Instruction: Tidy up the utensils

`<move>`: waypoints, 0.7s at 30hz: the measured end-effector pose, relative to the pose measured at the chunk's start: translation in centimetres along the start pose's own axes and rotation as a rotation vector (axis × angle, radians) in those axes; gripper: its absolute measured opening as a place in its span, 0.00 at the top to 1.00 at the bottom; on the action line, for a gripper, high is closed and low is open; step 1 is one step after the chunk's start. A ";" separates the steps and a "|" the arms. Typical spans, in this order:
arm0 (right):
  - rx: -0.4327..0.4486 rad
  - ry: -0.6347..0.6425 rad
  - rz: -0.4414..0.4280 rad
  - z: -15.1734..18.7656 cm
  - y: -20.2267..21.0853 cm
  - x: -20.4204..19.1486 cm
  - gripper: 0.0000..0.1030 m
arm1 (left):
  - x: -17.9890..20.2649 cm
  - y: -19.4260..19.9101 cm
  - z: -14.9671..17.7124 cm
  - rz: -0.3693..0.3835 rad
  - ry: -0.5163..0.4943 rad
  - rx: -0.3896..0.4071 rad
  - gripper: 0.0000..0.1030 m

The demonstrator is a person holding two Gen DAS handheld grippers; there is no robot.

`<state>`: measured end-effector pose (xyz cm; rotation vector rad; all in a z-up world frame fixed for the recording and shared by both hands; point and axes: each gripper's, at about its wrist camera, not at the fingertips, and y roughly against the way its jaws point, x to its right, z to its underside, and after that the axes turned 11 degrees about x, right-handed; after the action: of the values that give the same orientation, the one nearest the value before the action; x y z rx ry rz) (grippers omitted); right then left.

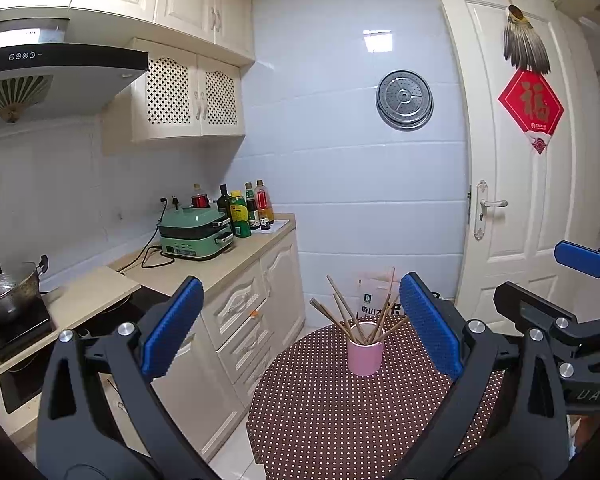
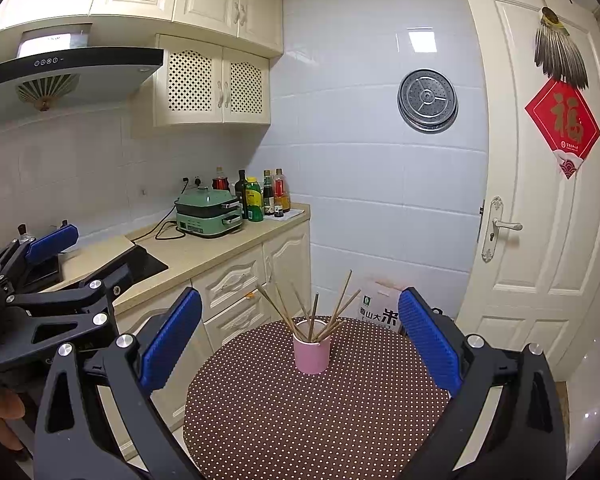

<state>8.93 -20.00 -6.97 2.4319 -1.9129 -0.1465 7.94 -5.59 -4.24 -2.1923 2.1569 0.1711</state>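
A pink cup [image 1: 364, 353] stands upright on a round brown dotted table [image 1: 320, 408]. Several wooden chopsticks [image 1: 352, 312] stand fanned out in it. The cup also shows in the right wrist view [image 2: 311, 351], with the chopsticks [image 2: 312, 312] on the same table [image 2: 300, 412]. My left gripper [image 1: 300, 332] is open and empty, held back from the cup and above the table. My right gripper [image 2: 300, 336] is open and empty, also short of the cup. The right gripper shows at the right edge of the left wrist view [image 1: 572, 280].
A kitchen counter [image 1: 204, 268] runs along the left with a green appliance [image 1: 196, 234], several bottles [image 1: 248, 208] and a pot [image 1: 10, 292] on a cooktop. A white rice bag [image 2: 380, 308] stands behind the table. A white door [image 1: 520, 160] is at the right.
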 end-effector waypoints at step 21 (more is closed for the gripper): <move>-0.005 -0.002 0.002 0.1 -0.1 -0.2 0.08 | -0.3 0.1 0.2 0.001 0.007 -0.014 0.06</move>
<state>8.95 -19.79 -7.04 2.4276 -1.9135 -0.1535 7.81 -5.25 -4.40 -2.2028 2.1664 0.1799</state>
